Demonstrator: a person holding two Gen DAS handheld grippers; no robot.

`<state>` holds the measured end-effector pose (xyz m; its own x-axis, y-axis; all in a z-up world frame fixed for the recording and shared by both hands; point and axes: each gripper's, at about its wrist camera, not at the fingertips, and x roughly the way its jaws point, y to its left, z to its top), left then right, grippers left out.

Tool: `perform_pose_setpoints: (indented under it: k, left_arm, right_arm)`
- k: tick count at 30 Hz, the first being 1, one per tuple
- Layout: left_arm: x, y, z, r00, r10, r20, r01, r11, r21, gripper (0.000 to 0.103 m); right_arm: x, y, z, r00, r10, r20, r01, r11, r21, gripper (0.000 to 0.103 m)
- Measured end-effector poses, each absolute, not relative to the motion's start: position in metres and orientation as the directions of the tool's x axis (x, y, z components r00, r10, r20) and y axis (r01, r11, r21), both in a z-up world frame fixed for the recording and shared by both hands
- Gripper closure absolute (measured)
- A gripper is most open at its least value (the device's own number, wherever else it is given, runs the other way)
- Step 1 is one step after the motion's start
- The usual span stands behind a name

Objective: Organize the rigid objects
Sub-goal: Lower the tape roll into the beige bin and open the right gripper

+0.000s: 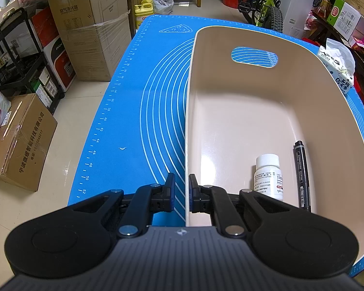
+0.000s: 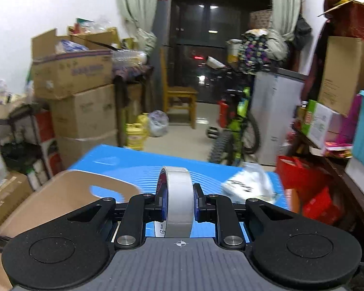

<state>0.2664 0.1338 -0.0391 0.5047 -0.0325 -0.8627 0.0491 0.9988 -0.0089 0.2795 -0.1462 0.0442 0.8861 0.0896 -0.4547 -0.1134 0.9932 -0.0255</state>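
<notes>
A beige plastic basket (image 1: pixel 242 111) with a handle slot stands on the blue mat (image 1: pixel 133 101). Inside it lie a white pill bottle (image 1: pixel 268 177) and a black marker (image 1: pixel 302 174), near the right wall. My left gripper (image 1: pixel 182 189) is shut on the basket's left rim, one finger outside and one inside. In the right wrist view my right gripper (image 2: pixel 178 198) is shut on a roll of grey tape (image 2: pixel 178 198), held upright above the mat, with the basket (image 2: pixel 60 194) to its lower left.
A tissue pack (image 1: pixel 337 68) lies at the mat's far right corner (image 2: pixel 247 186). Cardboard boxes (image 1: pixel 89 31), a black rack (image 1: pixel 17 55), a wooden chair (image 2: pixel 179 101) and a green bicycle (image 2: pixel 235 131) crowd the floor around the table. Red bags (image 2: pixel 308 189) stand on the right.
</notes>
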Motion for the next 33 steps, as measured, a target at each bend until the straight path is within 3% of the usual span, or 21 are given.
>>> perform_pose_setpoints:
  k: [8,18,26,33]
  left_arm:
    - [0.267,0.134,-0.039,0.505,-0.031,-0.863,0.049,0.999,-0.007,0.091]
    - [0.266,0.135,-0.038,0.508,-0.028,-0.861,0.050,0.999,-0.002,0.091]
    - [0.267,0.135,-0.037,0.509,-0.027,-0.860,0.050,0.999,-0.002,0.091]
    - [0.267,0.134,-0.037,0.509,-0.027,-0.860,0.049,0.999,-0.002,0.091]
  right_arm:
    - [0.278,-0.098,0.037,0.853,0.201,-0.482,-0.210,0.977,0.036,0.073]
    - [0.273,-0.038,-0.004,0.743,0.290,-0.603,-0.336,0.941,0.038,0.073]
    - [0.275,-0.017,-0.029,0.639,0.264,-0.723,-0.371,0.929,0.012,0.073]
    - [0.280,-0.017,-0.039,0.595,0.228,-0.770,-0.357,0.934,0.001,0.073]
